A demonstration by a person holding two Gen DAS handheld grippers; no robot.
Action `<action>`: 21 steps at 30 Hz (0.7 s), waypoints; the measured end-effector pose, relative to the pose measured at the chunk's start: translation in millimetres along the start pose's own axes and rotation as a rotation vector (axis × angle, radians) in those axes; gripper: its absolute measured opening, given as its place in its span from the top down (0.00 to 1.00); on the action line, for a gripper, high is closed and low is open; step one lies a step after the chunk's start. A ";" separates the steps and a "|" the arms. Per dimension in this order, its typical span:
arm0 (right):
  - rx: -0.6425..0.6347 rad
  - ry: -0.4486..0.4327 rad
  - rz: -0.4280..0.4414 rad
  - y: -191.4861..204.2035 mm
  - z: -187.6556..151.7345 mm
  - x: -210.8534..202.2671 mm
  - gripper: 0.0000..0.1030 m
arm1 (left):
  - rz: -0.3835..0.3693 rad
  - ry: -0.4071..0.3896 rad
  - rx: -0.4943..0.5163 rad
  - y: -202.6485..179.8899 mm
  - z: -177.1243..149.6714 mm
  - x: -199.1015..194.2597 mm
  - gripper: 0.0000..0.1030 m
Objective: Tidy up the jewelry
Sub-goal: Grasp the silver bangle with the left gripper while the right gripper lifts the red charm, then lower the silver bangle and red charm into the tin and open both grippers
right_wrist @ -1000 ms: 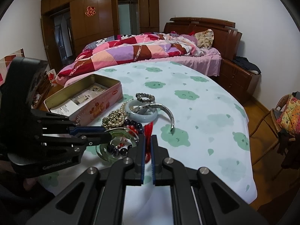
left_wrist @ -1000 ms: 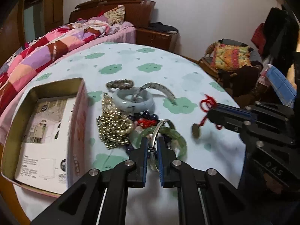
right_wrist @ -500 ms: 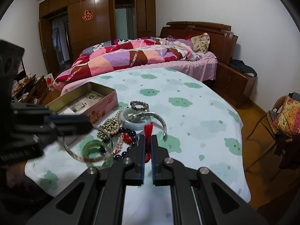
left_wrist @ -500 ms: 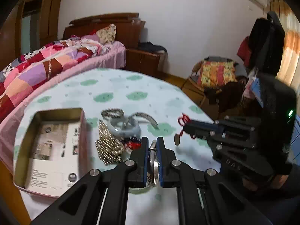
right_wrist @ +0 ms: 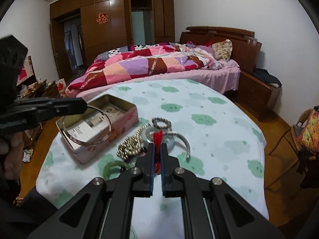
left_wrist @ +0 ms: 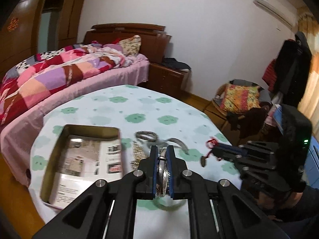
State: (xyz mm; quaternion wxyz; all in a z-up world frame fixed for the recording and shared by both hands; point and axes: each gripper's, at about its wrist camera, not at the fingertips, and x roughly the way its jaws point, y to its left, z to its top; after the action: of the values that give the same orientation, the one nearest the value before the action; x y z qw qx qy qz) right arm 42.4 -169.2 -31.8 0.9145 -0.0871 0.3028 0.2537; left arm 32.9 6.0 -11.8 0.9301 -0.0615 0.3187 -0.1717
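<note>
My left gripper is shut on a thin silver bangle. In the right wrist view that bangle hangs from the left gripper, in the air over the open pink tin box. My right gripper is shut on a red knotted cord; in the left wrist view a small pendant dangles from the cord below the right gripper. On the cloth beside the tin lie gold beads, a beaded bracelet, a silver cuff and a green bangle.
The round table carries a pale cloth with green prints; its edges fall away close behind the tin and to the right. A bed with a patchwork quilt stands beyond it, and a chair with a patterned cushion at the right.
My left gripper has risen with the silver bangle, off the jewelry pile and leftward to above the tin. The right gripper has stayed put with the red cord.
</note>
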 end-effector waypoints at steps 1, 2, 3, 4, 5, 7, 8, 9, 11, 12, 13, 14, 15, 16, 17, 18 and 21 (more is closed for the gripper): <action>-0.008 -0.004 0.007 1.7 4.5 0.8 0.93 | 0.010 -0.003 -0.005 4.7 0.7 -1.3 0.93; -0.015 -0.007 0.015 3.1 8.5 1.9 0.93 | 0.025 -0.007 -0.012 10.7 2.5 -1.5 0.93; -0.020 -0.009 0.019 4.2 11.0 3.1 0.93 | 0.035 -0.011 -0.018 15.9 3.4 -2.7 0.93; -0.028 -0.010 0.023 6.4 15.4 5.3 0.93 | 0.044 -0.017 -0.023 21.4 4.9 -3.7 0.93; -0.034 -0.011 0.026 8.4 18.1 6.7 0.93 | 0.054 -0.021 -0.028 26.7 6.4 -4.1 0.93; -0.054 -0.018 0.033 13.7 25.1 10.0 0.93 | 0.075 -0.026 -0.037 35.9 9.2 -4.5 0.93; -0.065 -0.021 0.036 16.7 28.8 11.8 0.93 | 0.082 -0.028 -0.040 39.5 10.8 -4.7 0.93; -0.076 -0.024 0.040 19.8 33.1 14.2 0.93 | 0.088 -0.032 -0.043 43.5 12.2 -4.1 0.93; -0.089 -0.025 0.057 25.8 42.3 20.2 0.93 | 0.104 -0.032 -0.054 51.6 15.2 -0.9 0.93; -0.098 -0.027 0.063 28.9 45.6 22.1 0.93 | 0.109 -0.032 -0.058 55.2 16.9 0.7 0.93; -0.108 -0.029 0.067 31.9 48.3 23.5 0.93 | 0.110 -0.033 -0.060 58.0 18.2 1.1 0.93; -0.119 -0.032 0.072 36.1 53.8 28.1 0.93 | 0.115 -0.034 -0.062 61.2 19.7 3.6 0.93; -0.123 -0.031 0.078 38.5 56.5 30.9 0.93 | 0.121 -0.032 -0.065 64.2 20.7 4.8 0.93; -0.126 -0.028 0.087 41.4 60.3 35.1 0.93 | 0.126 -0.029 -0.068 67.6 21.7 7.3 0.93; -0.131 -0.026 0.095 45.2 65.4 41.4 0.93 | 0.131 -0.027 -0.071 71.1 22.7 9.6 0.93; -0.135 -0.025 0.099 48.1 68.1 45.3 0.93 | 0.138 -0.025 -0.075 75.3 23.6 12.1 0.93; -0.156 -0.018 0.107 58.7 76.3 60.9 0.93 | 0.157 -0.014 -0.090 87.3 26.4 19.8 0.93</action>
State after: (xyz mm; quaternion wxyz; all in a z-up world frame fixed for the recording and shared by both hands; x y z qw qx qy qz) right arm 92.8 -69.9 -7.4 0.8928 -0.1393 0.2781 0.3259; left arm 88.1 80.5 -21.8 0.9392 -0.0793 0.3234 -0.0836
